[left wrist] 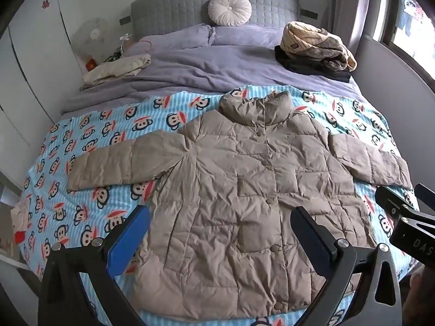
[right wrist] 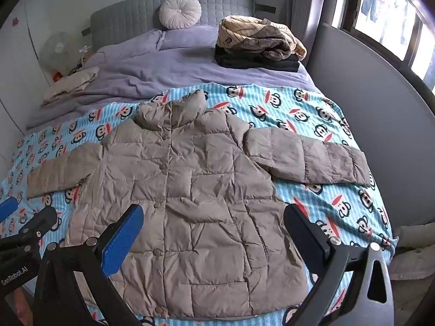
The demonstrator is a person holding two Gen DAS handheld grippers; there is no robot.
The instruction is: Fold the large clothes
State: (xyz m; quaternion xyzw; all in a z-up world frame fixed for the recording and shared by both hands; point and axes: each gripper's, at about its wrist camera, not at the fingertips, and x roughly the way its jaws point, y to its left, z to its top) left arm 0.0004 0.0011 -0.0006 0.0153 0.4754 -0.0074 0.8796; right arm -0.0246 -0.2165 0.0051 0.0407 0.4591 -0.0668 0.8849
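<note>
- Jacket (left wrist: pixel 239 190) lies flat and buttoned, front up, on the monkey-print sheet (left wrist: pixel 81 190) of the bed, directly ahead of and below both tools, hem nearest them and collar (left wrist: pixel 258 108) farthest.
- Left tool (left wrist: pixel 220 233) hangs over the hem, its fingers spread wide, nothing between them, touching no cloth; the jacket's left hem corner sits just beside its blue pad (left wrist: pixel 127 239).
- Right tool (right wrist: pixel 214 233) hangs likewise over the hem toward the right side, fingers spread wide and empty, apart from the cloth.
- Long axis of the body runs straight away from the tools, hem to collar; the sleeves cross it, stretched out to either side.
- Left sleeve (left wrist: pixel 114 165) lies ahead and to the left of the left tool, which looks the nearer to it; right sleeve (right wrist: pixel 307 160) lies ahead and to the right of the right tool, the nearer one there.
- Folding looks not yet begun; each tool would likely take the sleeve or edge on its own side and bring it inward.
- Beyond the collar lie a purple quilt (left wrist: pixel 204 65), a clothes pile (left wrist: pixel 315 49) far right, and a round cushion (left wrist: pixel 229 8) at the headboard.
</note>
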